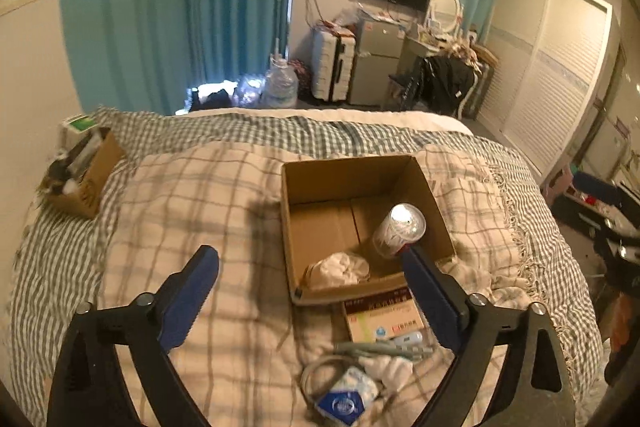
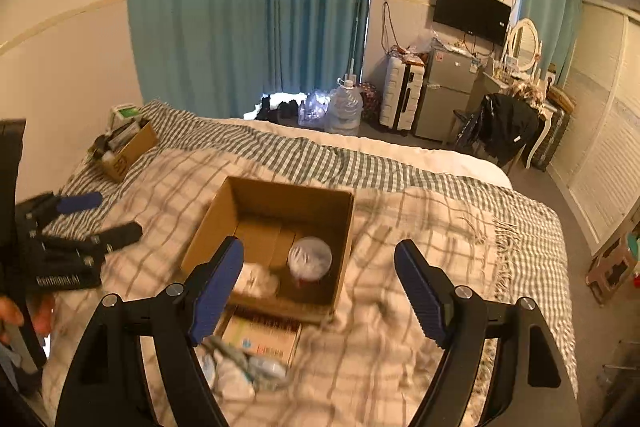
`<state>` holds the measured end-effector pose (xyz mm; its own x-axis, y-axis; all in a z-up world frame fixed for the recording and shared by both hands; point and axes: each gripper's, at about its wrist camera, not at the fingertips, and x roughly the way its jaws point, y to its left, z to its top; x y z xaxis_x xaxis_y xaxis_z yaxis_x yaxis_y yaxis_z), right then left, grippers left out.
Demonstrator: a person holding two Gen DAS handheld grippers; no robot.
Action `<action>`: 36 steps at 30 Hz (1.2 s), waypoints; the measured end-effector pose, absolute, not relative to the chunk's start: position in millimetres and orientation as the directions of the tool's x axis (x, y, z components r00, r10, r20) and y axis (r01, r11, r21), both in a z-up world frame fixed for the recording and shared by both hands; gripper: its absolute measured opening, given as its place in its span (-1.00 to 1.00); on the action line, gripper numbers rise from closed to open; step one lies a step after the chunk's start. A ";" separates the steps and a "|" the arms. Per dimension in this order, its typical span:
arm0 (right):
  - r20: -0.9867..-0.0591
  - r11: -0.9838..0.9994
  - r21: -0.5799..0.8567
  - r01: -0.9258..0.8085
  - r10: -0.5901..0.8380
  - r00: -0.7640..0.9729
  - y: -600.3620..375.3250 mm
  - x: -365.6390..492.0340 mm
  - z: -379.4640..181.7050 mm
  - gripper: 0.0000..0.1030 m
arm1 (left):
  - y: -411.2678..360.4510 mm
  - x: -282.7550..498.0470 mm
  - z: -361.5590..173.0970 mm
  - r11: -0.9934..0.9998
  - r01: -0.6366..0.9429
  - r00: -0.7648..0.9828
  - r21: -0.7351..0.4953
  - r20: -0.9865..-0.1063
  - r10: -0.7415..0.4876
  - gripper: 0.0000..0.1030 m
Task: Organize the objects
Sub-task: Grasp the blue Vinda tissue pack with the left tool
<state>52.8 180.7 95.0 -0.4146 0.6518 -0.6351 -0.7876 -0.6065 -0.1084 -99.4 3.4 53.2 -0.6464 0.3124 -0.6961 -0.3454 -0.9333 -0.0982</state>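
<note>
Ahead of the left gripper (image 1: 310,259) we have an open cardboard box (image 1: 352,183) on the bed (image 1: 200,195), sitting between the blue fingers and closer to the right one. Its jaws are spread wide, nothing between them. Inside the box: a plastic cup (image 1: 400,229) lying tilted at the far right, just off the right fingertip, and a crumpled white cloth (image 1: 340,269) at the near wall. Just below the box, toward us, a medicine box (image 1: 380,319), then a small pile with a blue-white packet (image 1: 346,401) and more white cloth, all between the fingers. Far left of the gripper, a second cardboard box (image 1: 86,179) full of items. From the right wrist view, the right gripper (image 2: 318,265) is also wide apart and holding nothing; the same box is straight ahead, partly behind the left finger (image 2: 218,287). Blurred here. We see the other gripper well off to its left.
</note>
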 end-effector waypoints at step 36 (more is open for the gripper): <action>-0.862 -0.515 -0.014 -0.857 0.441 -0.251 154.2 70.0 -107.3 0.89 | 48.4 -32.0 -164.5 -0.913 -0.405 -0.353 -0.053 -0.912 0.210 0.95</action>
<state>70.0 154.2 -107.3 -0.2505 0.4406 -0.8620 -0.8569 -0.5153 -0.0144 -32.0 48.4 -164.5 -0.3527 0.2100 -0.9119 -0.4050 -0.9127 -0.0535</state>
